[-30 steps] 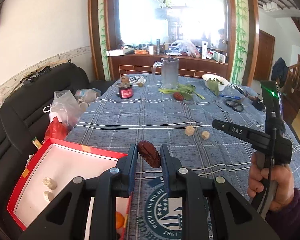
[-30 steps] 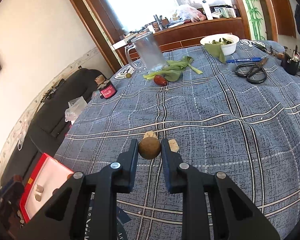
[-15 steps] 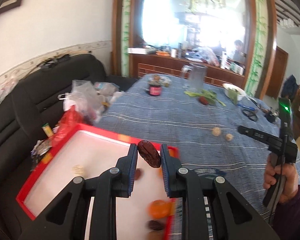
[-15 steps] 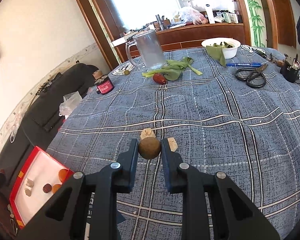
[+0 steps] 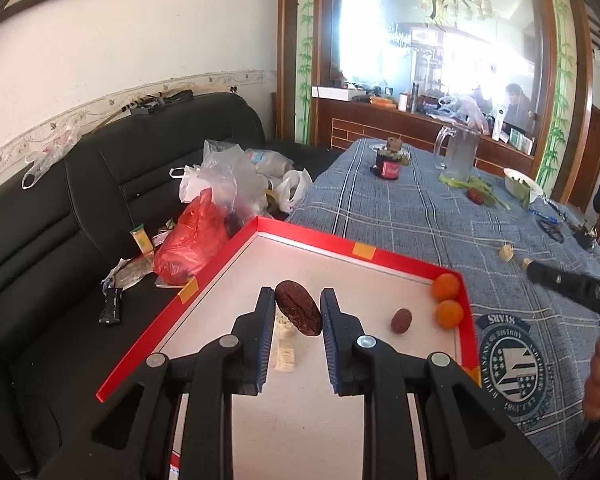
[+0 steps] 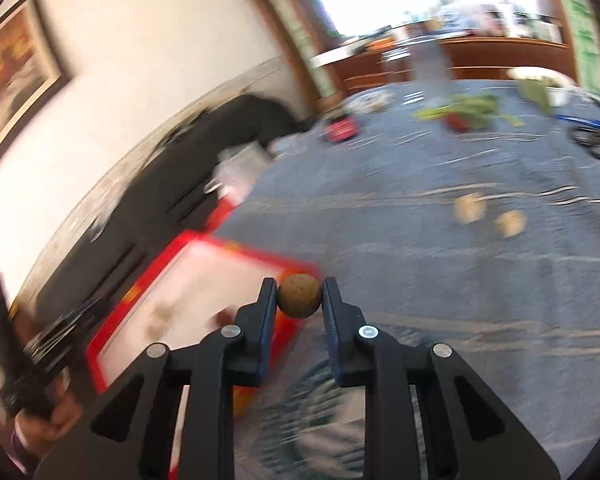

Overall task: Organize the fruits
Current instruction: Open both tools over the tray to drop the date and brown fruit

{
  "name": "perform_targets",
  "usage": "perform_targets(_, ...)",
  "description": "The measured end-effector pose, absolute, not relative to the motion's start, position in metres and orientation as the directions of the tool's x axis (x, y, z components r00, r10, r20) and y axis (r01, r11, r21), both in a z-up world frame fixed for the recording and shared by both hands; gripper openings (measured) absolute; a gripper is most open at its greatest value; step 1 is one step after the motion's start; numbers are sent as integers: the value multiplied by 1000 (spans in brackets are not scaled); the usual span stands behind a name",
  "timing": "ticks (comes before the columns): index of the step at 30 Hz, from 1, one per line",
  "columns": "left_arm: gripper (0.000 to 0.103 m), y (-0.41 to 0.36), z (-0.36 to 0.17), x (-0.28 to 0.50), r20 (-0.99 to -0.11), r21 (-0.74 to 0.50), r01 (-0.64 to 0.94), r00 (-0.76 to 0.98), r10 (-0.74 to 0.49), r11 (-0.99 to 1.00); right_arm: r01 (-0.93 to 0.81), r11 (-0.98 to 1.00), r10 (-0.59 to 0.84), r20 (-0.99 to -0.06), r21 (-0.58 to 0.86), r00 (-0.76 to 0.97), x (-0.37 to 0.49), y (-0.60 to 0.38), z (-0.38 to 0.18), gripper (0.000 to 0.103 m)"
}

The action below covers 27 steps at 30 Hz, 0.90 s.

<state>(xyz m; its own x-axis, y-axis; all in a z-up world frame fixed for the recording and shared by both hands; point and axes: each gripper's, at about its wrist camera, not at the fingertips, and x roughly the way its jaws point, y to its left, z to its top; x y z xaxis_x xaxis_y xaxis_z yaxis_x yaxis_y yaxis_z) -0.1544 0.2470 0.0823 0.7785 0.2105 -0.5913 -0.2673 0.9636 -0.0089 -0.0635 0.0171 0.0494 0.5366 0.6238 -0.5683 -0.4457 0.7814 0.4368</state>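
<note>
Left tongs (image 5: 295, 312) pinch a date (image 5: 298, 307), wrinkled, dark brown, long axis tilted between the jaws, directly above the red tray (image 5: 404, 265); tray floor lies straight below. Left hand is the nearer. Right tongs (image 6: 299, 295) grip a round tan fruit (image 6: 299, 295) just past the tray's corner (image 6: 300, 270), over the surface (image 6: 440, 256); view blurred.

Your left gripper (image 5: 298, 312) hangs over the box (image 5: 400, 262); your right gripper (image 6: 299, 296) sits at its right edge.

In the box, two oranges (image 5: 446, 286) fill the far right corner, a date (image 5: 401, 320) lies just left of them. The sofa (image 5: 80, 200) stands left, the table (image 5: 400, 208) behind and right, with two pieces (image 5: 506, 253) on it.
</note>
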Motion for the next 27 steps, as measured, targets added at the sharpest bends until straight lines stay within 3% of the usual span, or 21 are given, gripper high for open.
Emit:
perform_targets(9, 22, 249, 58, -157, -635, 48, -228, 745, 205, 973, -634, 712, 640, -651, 302, 408, -104, 116, 37, 25)
perform_targets(27, 23, 258, 46, -154, -665, 89, -258, 704, 251, 962, -693, 669, 621, -714, 269, 323, -124, 150, 6, 25)
